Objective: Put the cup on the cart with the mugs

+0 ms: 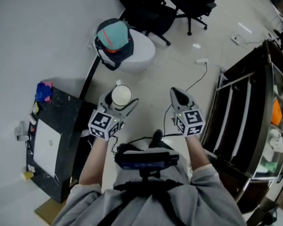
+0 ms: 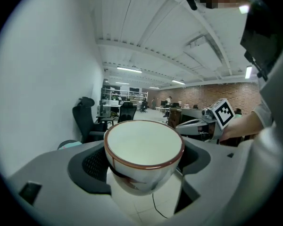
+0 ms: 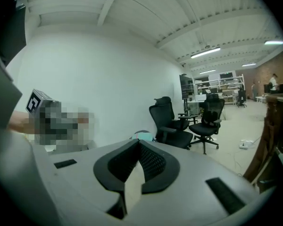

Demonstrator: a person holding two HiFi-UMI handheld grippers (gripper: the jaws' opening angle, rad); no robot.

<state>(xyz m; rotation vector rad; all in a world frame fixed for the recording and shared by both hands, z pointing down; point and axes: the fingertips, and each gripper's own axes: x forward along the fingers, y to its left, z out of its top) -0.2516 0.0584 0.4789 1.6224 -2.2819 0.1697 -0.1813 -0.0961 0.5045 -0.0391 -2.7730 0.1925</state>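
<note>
Cup (image 1: 121, 96) sits in my left gripper (image 1: 121, 100), off the tabletop (image 1: 68, 117) and held over the floor just past that tabletop's far right corner. Its mouth faces up toward the head camera, so its long axis runs upright, crosswise to the line of the fingers. It is white with a thin brown rim, and the inside looks empty in the left gripper view. The left fingers (image 2: 92, 166) are spread around it, pinching its wall on both sides below the rim. I cannot make out a handle from either angle. My right gripper (image 3: 137, 149) carries nothing: its fingers (image 3: 153, 166) are pressed together at the tips, with only a sliver of floor showing lower down. It hangs beside the left one, level with it and apart from the cup. The cart (image 1: 236, 107) stands at my right, a dark frame with rails, near the right gripper but not touching it, and the cup is well apart from it. On the tabletop a white sheet (image 1: 48, 144) lies near the left edge, and something blue (image 1: 43, 91) sits at the far left corner. Beyond the cup, a teal cap (image 1: 114, 37) rests on a pale round seat (image 1: 144, 51).
</note>
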